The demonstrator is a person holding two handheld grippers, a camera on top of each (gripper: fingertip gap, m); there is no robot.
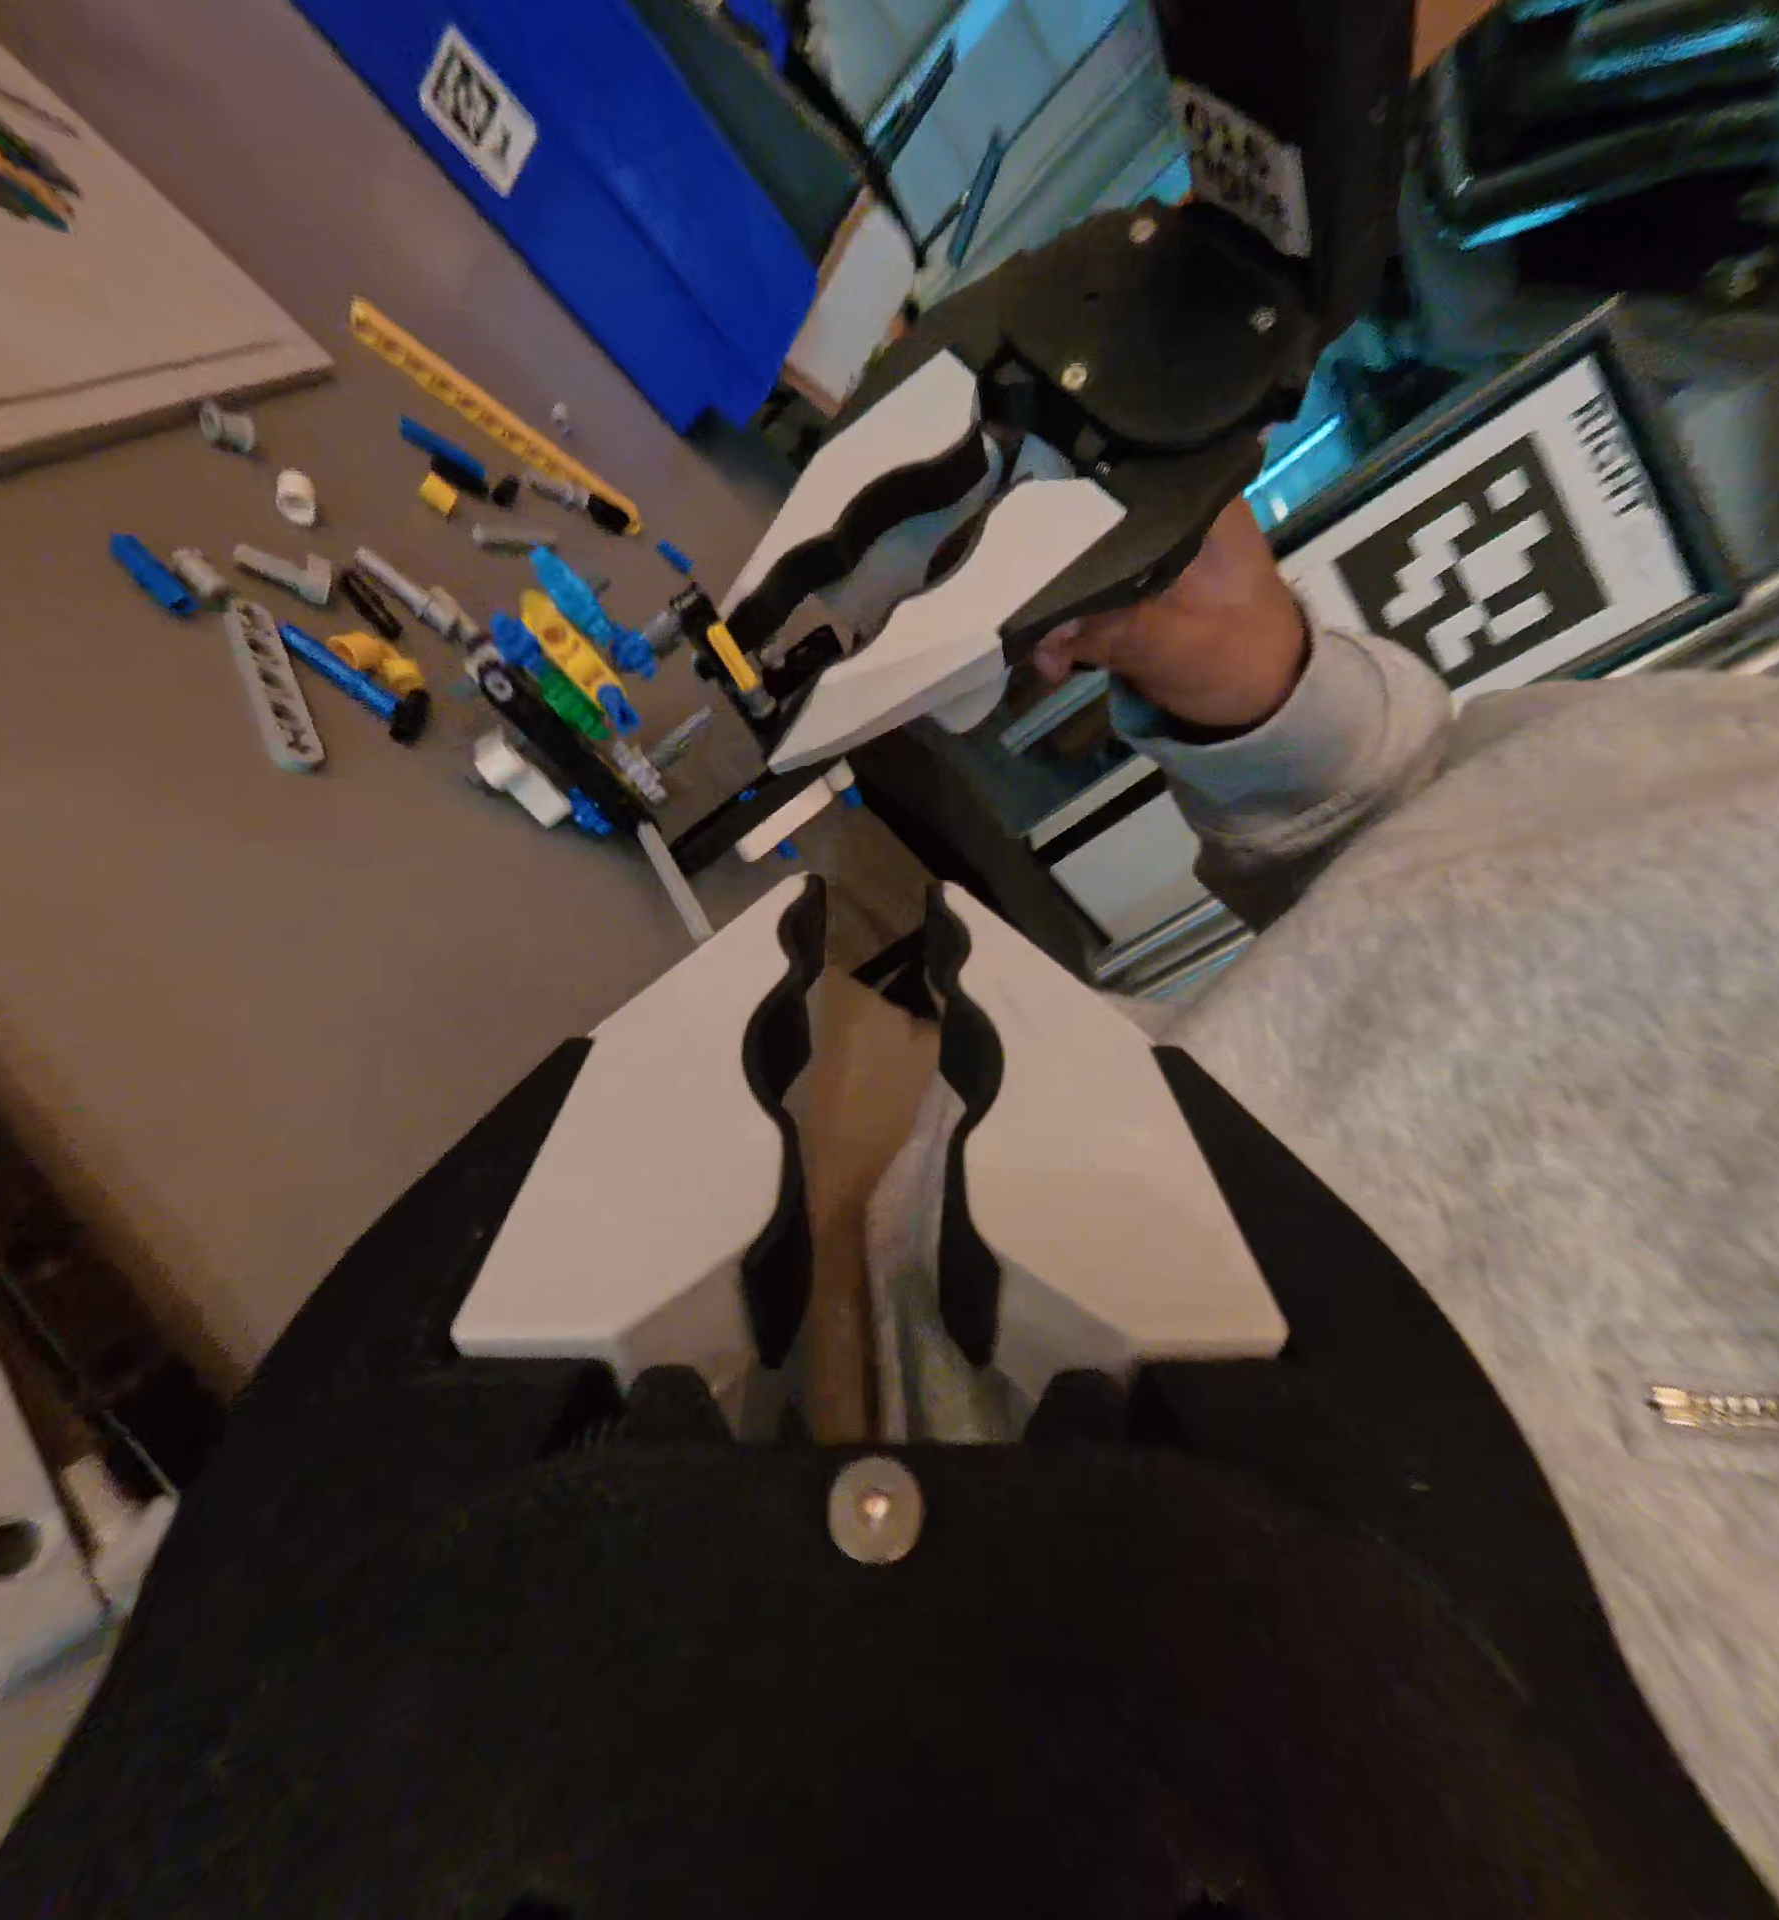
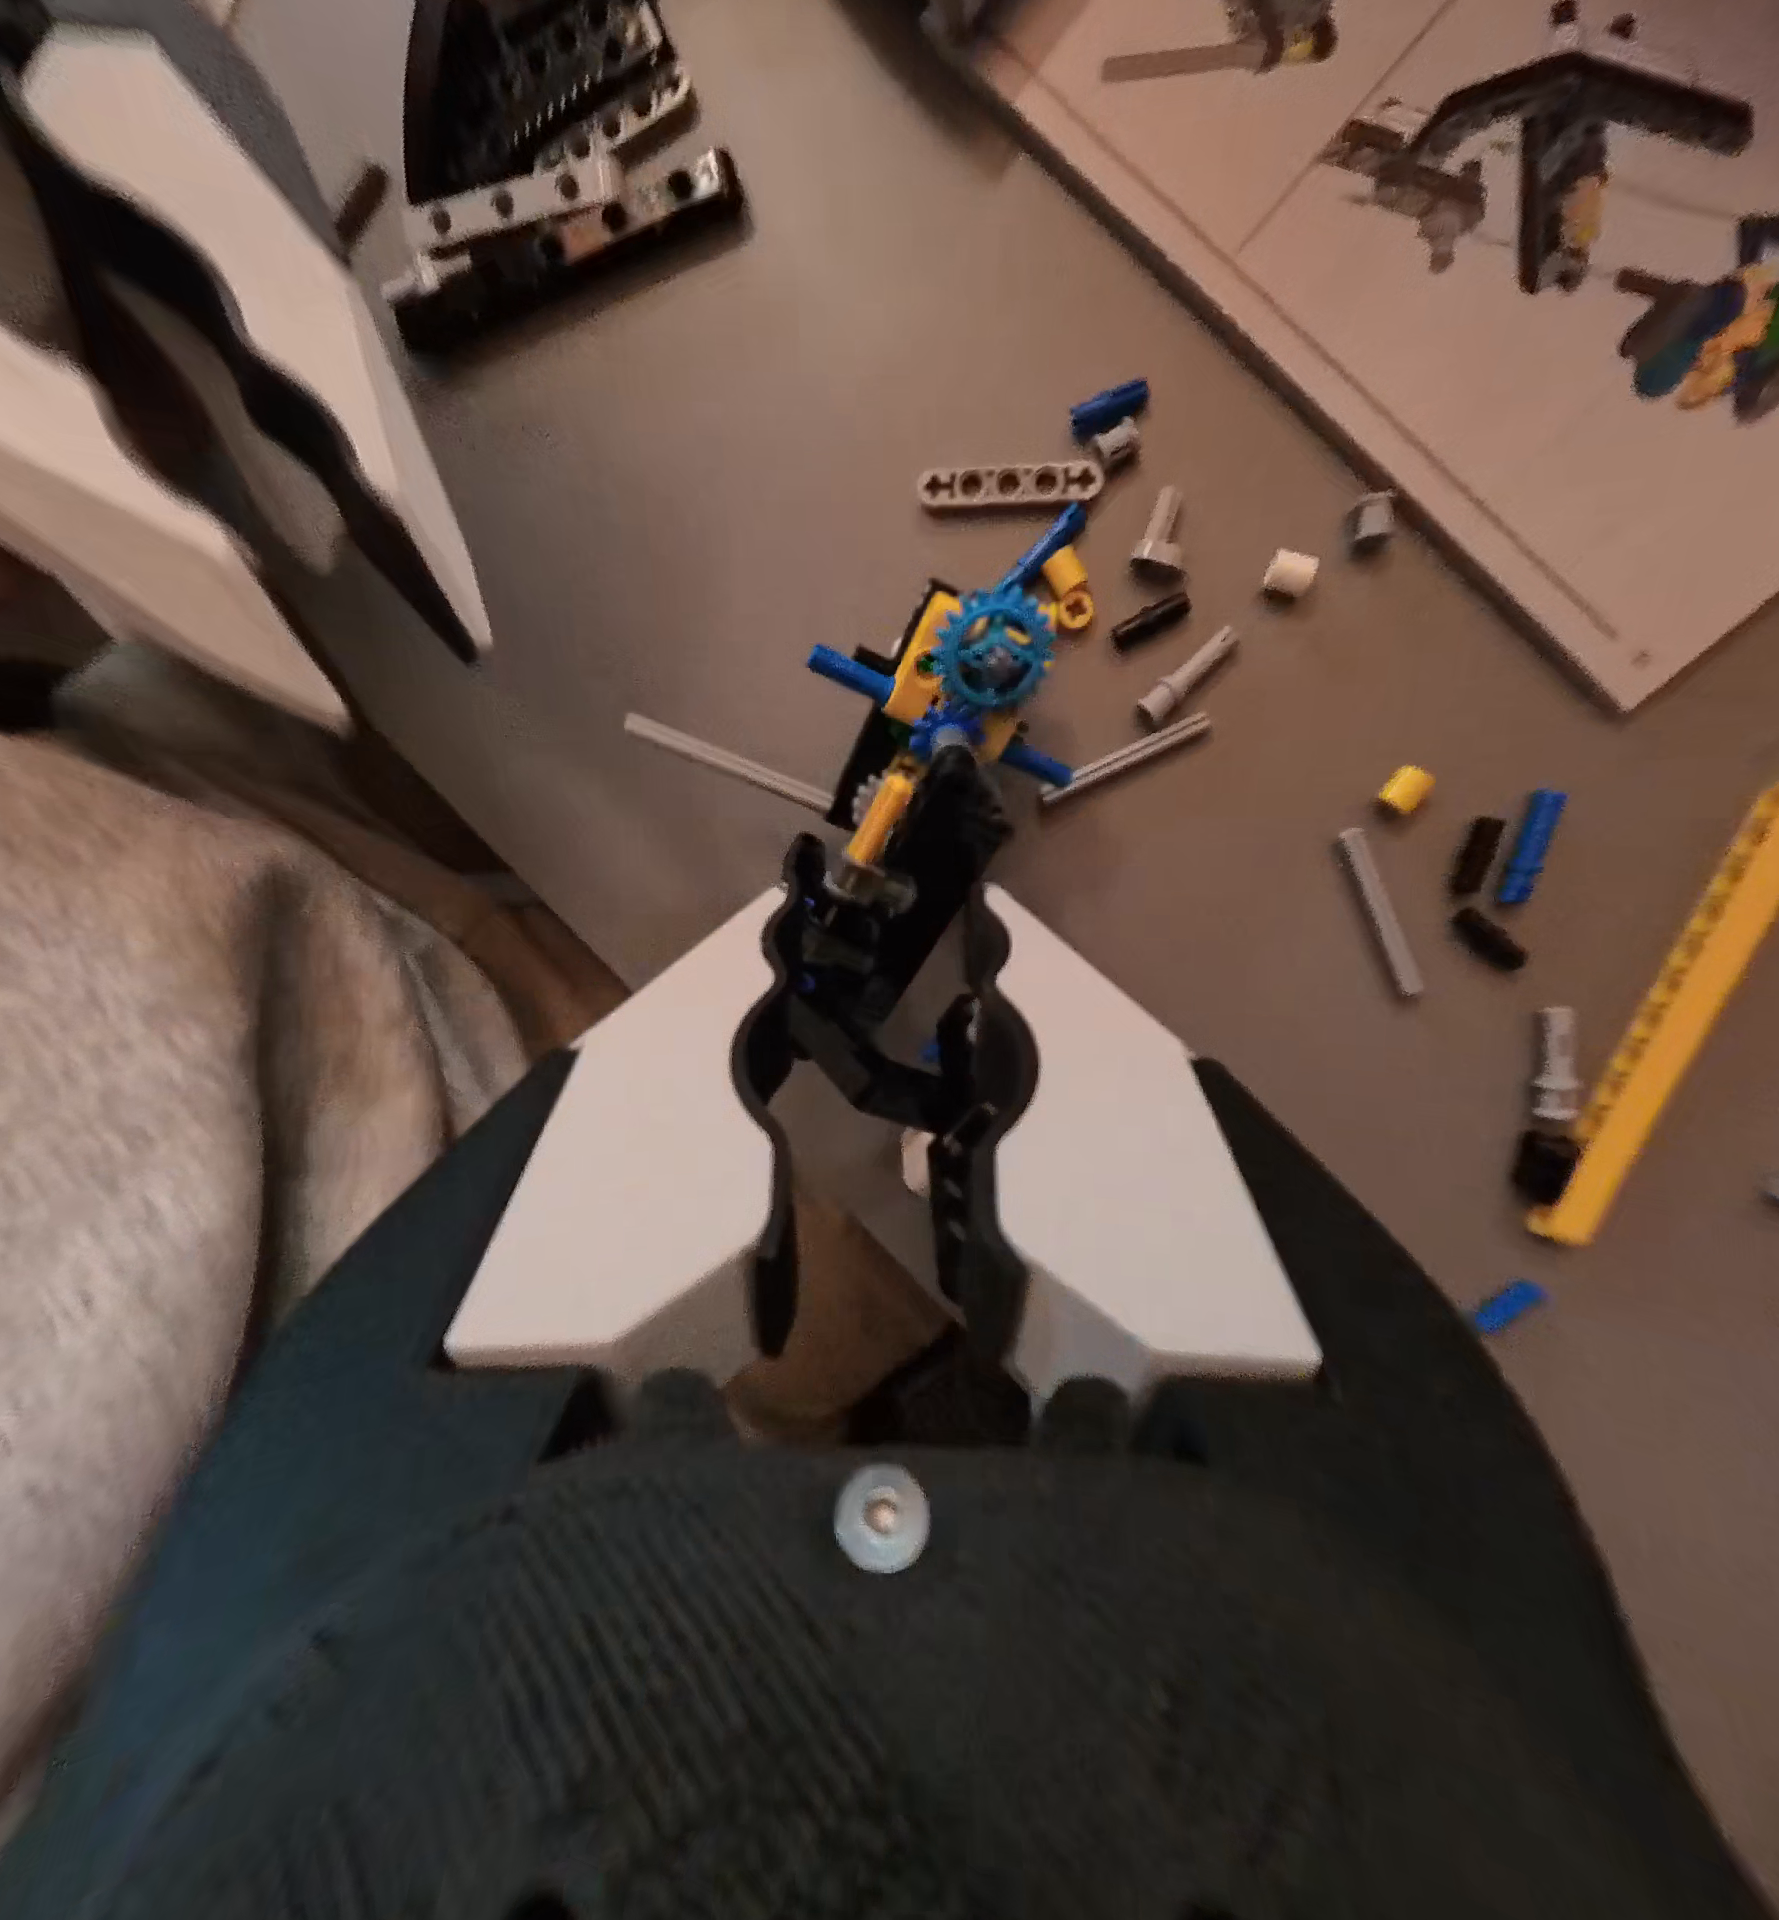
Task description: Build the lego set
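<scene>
My right gripper [image 2: 890, 883] is shut on the black end of a small lego assembly [image 2: 952, 727]. The assembly has a light-blue gear [image 2: 994, 649], yellow parts and blue axles, and sticks out ahead of the fingertips, low over the grey table. In the left wrist view the same assembly [image 1: 552, 675] shows with the right gripper [image 1: 765, 686] closed on it. My left gripper [image 1: 869, 904] is slightly open and empty near the table's edge, a short way from the assembly. It also shows at the upper left of the right wrist view [image 2: 407, 675].
Loose pieces lie scattered: a long yellow beam [image 2: 1685, 1008], a grey beam [image 2: 1010, 483], and grey, black and blue pins. An open instruction booklet [image 2: 1384, 312] lies beyond them. A black-and-white built section [image 2: 552, 156] sits at the far edge. A blue bin [image 1: 604, 187] stands behind. The tips of one gripper are about 9 centimeters away from the tips of the other. My left gripper's tips are some 12 centimeters from the black-and-white built section [image 2: 552, 156].
</scene>
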